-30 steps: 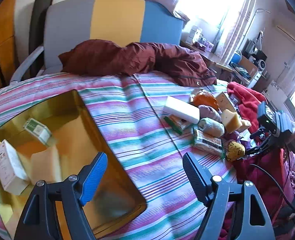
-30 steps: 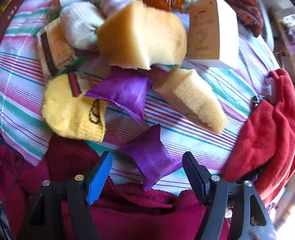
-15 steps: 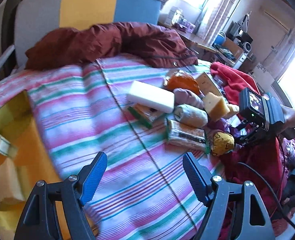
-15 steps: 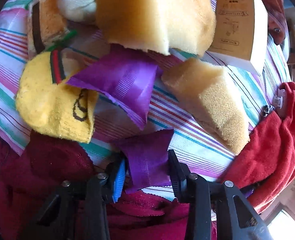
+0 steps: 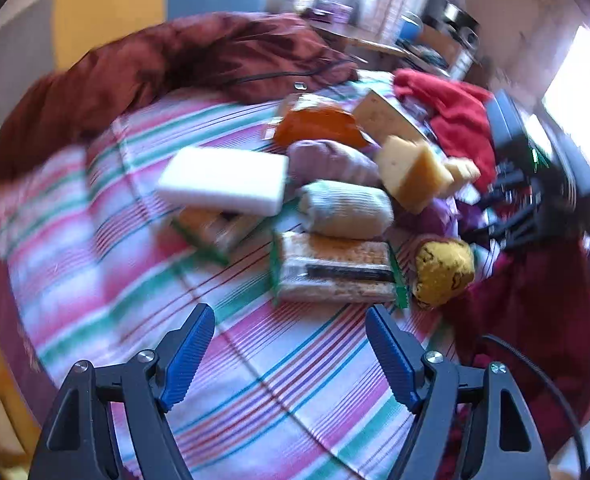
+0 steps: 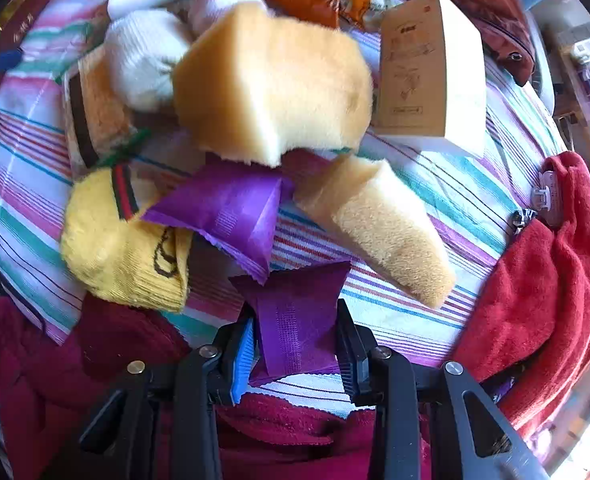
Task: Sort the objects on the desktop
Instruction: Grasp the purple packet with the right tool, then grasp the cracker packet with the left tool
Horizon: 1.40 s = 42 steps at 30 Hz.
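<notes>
Striped cloth (image 6: 435,184) covers the surface, and on it the right gripper (image 6: 295,344), a second ago wide open over the near purple sachet (image 6: 295,312), now pinches it ahead of its fingers, ready to lift, while the left gripper (image 5: 291,356), empty, jaws apart, has swung toward the pile.

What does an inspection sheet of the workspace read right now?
Surface: striped cloth, wrinkled.
Job's things: purple packet gripped; second purple packet, yellow sock, two sponges, box, white block, wrapped snack in a pile.
Clutter: red towel, maroon jacket.
Tongs: left tongs open, empty; right tongs shut on purple packet.
Cables: black cable at right edge.
Surroundings: chair, shelves, bright window; blurred.
</notes>
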Available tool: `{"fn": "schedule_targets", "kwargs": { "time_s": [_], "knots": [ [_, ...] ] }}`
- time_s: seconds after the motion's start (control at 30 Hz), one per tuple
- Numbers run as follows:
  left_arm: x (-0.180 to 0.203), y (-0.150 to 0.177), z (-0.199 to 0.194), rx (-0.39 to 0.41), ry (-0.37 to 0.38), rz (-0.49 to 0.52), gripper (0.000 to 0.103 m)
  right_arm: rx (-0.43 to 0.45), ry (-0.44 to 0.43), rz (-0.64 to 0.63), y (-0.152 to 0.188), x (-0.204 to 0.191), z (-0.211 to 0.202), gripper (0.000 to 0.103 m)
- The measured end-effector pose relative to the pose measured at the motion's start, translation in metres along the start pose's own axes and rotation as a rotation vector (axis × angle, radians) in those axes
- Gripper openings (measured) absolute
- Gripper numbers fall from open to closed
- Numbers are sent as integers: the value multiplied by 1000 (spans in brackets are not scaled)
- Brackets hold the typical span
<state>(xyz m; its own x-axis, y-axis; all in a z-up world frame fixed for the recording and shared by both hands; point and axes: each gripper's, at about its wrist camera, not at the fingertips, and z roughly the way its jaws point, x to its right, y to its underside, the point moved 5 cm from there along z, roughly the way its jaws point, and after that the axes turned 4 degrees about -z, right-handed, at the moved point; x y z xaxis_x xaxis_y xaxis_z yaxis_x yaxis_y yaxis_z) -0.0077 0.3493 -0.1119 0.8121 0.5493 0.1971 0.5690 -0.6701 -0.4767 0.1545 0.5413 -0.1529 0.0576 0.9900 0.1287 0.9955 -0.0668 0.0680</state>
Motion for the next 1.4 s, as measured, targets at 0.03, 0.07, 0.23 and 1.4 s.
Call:
{"fn": "schedule_targets", "kwargs": {
  "time_s": [0.03, 0.07, 0.23, 1.4],
  "knots": [
    [6, -1, 6, -23, 3, 18, 81, 8, 0, 2, 0, 1, -2, 36],
    [8, -1, 9, -32, 3, 20, 82, 17, -3, 3, 0, 2, -4, 36],
    [22, -11, 22, -41, -3, 40, 85, 56, -18, 19, 2, 9, -13, 36],
    [12, 38, 23, -190, 43, 264, 86, 185, -11, 85, 22, 16, -52, 36]
  ]
}}
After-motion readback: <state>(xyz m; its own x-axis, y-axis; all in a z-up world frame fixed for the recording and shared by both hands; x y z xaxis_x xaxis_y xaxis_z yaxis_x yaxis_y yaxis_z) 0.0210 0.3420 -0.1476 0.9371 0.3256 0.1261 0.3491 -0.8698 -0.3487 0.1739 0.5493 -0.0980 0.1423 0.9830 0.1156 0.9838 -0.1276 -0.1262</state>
